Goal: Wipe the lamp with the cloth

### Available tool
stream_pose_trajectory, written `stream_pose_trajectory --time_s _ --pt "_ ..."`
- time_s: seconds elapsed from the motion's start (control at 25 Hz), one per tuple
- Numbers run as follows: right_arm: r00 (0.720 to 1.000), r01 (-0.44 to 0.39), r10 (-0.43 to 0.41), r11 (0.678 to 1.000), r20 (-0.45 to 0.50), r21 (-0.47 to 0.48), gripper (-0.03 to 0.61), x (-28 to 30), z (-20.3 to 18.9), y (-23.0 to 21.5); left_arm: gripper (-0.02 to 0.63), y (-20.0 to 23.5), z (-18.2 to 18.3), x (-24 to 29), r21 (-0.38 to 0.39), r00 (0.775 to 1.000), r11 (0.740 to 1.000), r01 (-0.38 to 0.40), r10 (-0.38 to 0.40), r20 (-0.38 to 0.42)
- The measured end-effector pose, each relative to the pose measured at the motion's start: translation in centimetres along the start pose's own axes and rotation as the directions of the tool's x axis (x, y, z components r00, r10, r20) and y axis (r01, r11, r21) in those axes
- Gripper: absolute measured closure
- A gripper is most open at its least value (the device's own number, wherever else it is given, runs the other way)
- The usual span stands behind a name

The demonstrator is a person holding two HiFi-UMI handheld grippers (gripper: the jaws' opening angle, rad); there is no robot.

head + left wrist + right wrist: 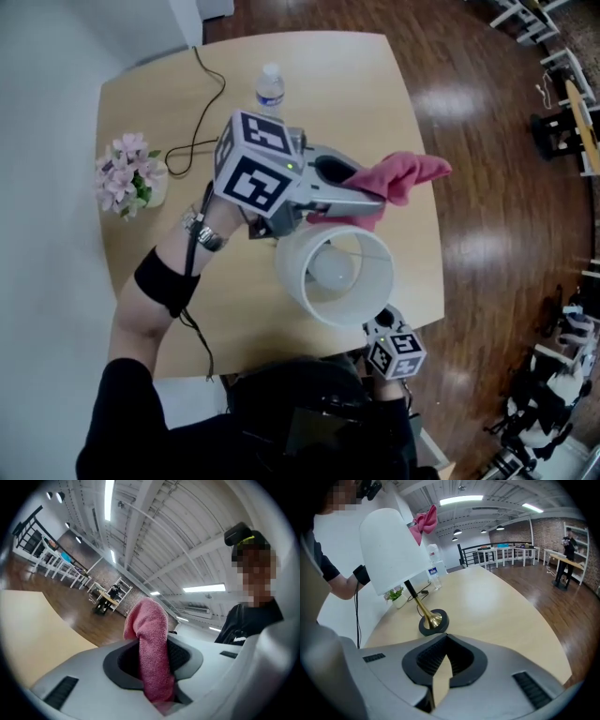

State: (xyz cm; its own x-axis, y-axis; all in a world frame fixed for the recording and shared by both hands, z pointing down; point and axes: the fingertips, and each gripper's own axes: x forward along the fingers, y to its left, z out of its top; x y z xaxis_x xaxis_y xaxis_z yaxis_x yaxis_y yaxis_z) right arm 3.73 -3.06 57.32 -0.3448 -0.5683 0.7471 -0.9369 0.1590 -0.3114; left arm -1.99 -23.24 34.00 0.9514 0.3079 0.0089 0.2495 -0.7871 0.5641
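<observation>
Lamp point(337, 272) with a white shade, a black stem, a brass neck and a round black base point(433, 622) stands on the light wooden table point(375, 84), towards its near edge, with the bulb visible down through the shade's open top. Just over the shade's far rim hangs the pink cloth point(403, 178), clamped between the jaws of the left gripper point(361, 195), its loose end trailing past the tips; whether it touches the shade cannot be told. The right gripper point(394, 352) sits low by the near side of the shade, jaws closed together on nothing, facing the base. Farther back are a water bottle point(269, 89), a pot of pink flowers point(127, 178) and a black cable point(202, 103).
</observation>
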Motion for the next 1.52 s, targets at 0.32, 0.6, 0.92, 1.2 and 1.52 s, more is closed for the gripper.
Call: stream_pose_trajectory --time_s 0.32,0.6,0.92,1.2,1.52 --pt "1.0 -0.02 0.02 0.999 -0.012 0.037 0.569 1.1 -0.1 -0.8 0.5 3.4 -5.4 0.5 -0.104 0.999 0.994 -0.025 0.023 -0.026" --pt "1.0 -0.025 0.024 0.997 0.015 0.074 0.569 0.8 -0.5 -1.8 0.5 7.5 -9.2 0.1 -0.156 0.984 0.981 -0.113 0.089 -0.153" --pt "0.997 -0.011 0.004 0.996 0.072 0.085 0.569 -1.0 -0.4 -2.8 0.5 13.2 -15.3 -2.8 -0.167 0.898 0.908 -0.385 0.327 -0.295" --pt "0.989 -0.013 0.006 0.999 0.146 0.046 0.569 -4.6 1.5 -1.7 0.5 4.8 -8.4 -11.7 -0.221 0.707 0.7 -0.679 0.705 0.062" --pt "0.983 -0.052 0.063 0.996 0.174 -0.07 0.569 -6.3 1.0 3.1 0.5 -12.1 -7.6 -11.7 -0.376 0.528 0.662 -0.648 0.747 0.404"
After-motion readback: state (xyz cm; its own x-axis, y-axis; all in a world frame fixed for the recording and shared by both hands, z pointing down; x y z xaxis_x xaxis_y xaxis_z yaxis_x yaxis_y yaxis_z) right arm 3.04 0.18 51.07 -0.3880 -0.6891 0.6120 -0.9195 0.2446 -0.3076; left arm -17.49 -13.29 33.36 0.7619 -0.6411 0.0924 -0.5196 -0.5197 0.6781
